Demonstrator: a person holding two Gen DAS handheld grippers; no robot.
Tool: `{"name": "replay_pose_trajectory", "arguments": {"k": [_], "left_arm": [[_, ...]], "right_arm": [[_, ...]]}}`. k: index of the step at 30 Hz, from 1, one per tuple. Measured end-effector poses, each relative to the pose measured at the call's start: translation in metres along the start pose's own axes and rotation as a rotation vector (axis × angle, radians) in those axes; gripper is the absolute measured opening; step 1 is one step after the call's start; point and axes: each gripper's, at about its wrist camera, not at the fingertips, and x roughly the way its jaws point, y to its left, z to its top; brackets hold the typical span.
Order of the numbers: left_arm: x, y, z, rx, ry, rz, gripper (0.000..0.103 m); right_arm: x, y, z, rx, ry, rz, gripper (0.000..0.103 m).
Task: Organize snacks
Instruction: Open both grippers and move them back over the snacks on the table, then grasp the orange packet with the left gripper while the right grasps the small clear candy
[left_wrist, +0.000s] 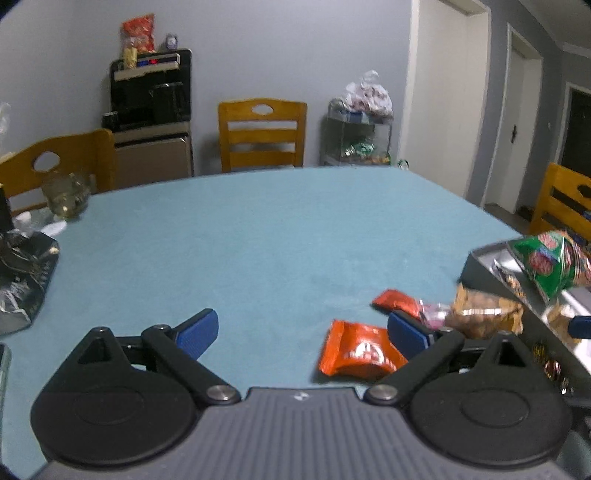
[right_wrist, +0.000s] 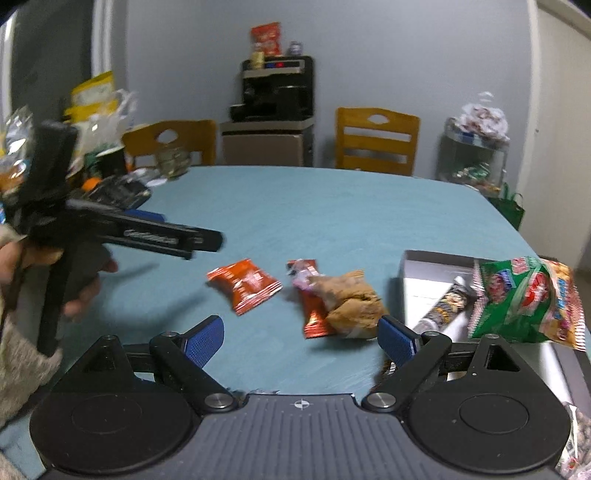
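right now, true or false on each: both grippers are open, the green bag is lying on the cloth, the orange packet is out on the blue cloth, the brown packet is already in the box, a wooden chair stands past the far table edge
1. Both grippers are open. True: the left gripper and right gripper each have jaws spread wide, holding nothing.
2. The green bag lies on the cloth. False: it is at the grey box, over its opening.
3. The orange packet lies on the blue cloth. True.
4. The brown packet is already in the box. False: it lies on the cloth beside the box.
5. A wooden chair stands past the far table edge. True.
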Motion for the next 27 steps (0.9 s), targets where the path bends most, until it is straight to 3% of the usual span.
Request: {"name": "replay_pose_trajectory", "arguments": {"k": [8,10,15,19,23,25,27], "left_arm": [[0.017,-0.023,-0.018,0.087,0.051,-0.022,0.099],[0.019,-0.025,-0.021,0.087,0.052,-0.036,0.099],[0.031,-0.032,-0.025,0.085,0.066,-0.056,0.099],[0.038,-0.030,-0.023,0.046,0.079,-0.070,0.099],[0.049,-0.026,-0.017,-0.016,0.085,-0.072,0.099],[0.055,-0.026,-0.015,-0.024,0.088,-0.080,0.099],[0.062,-0.029,-0.013,-0.019,0.093,-0.088,0.099]], "right_arm": [[0.008,0.023,-0.012,-0.087,0.087,0.064,0.081],[0.006,0.027,-0.020,-0.097,0.089,0.075,0.071],[0.011,0.027,-0.028,-0.061,0.105,0.080,0.058],[0.014,0.019,-0.032,-0.016,0.121,0.082,0.044],[0.014,0.018,-0.034,-0.001,0.111,0.094,0.041],[0.011,0.015,-0.034,0.017,0.092,0.103,0.030],[0.010,0.012,-0.035,0.033,0.093,0.112,0.030]]}}
